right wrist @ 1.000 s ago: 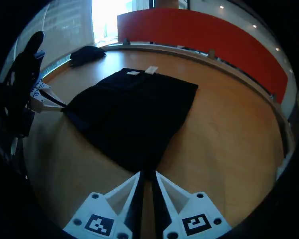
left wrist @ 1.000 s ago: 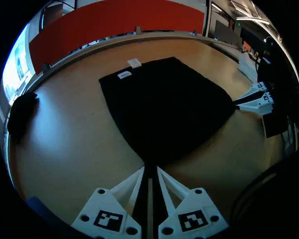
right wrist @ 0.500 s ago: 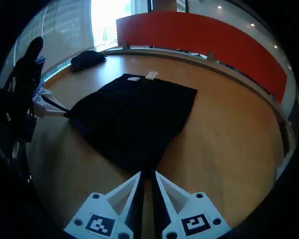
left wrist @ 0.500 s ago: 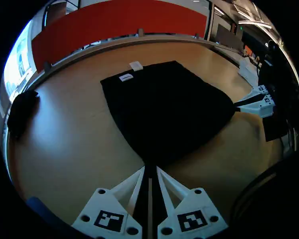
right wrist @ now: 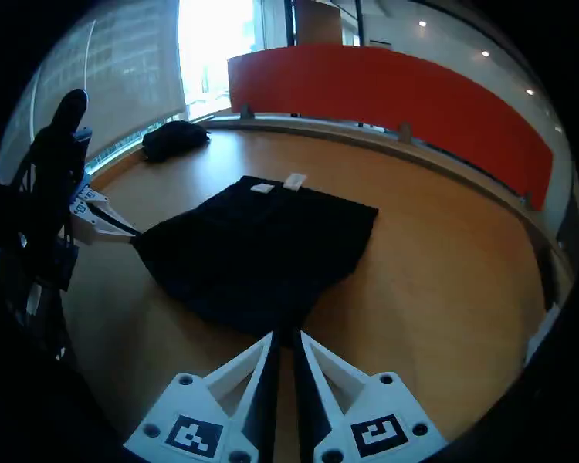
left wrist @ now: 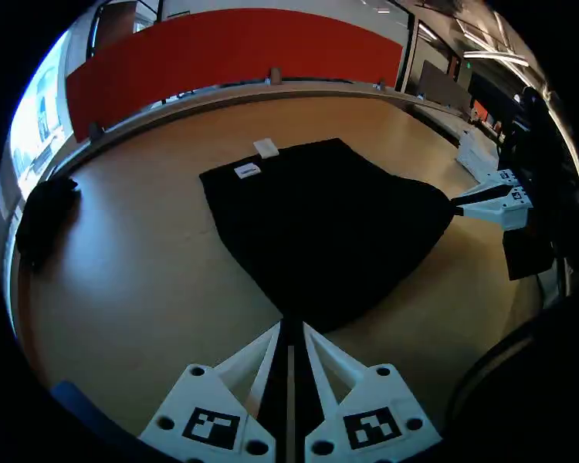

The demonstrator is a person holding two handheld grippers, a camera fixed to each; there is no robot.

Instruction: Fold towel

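Left tool (left wrist: pixel 291 324) and right tool (right wrist: pixel 284 336) each pinch a near corner of my black towel (left wrist: pixel 328 216), which lies spread across the table (left wrist: pixel 135 255).

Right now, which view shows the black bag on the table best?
The right gripper view: the black bag sits whole by the window. The left gripper view shows the black bag stretched at the edge.

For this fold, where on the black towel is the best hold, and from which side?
Its two near corners, coming from the near edge: the towel is spread across the table, and the left gripper and right gripper each pinch one corner there.
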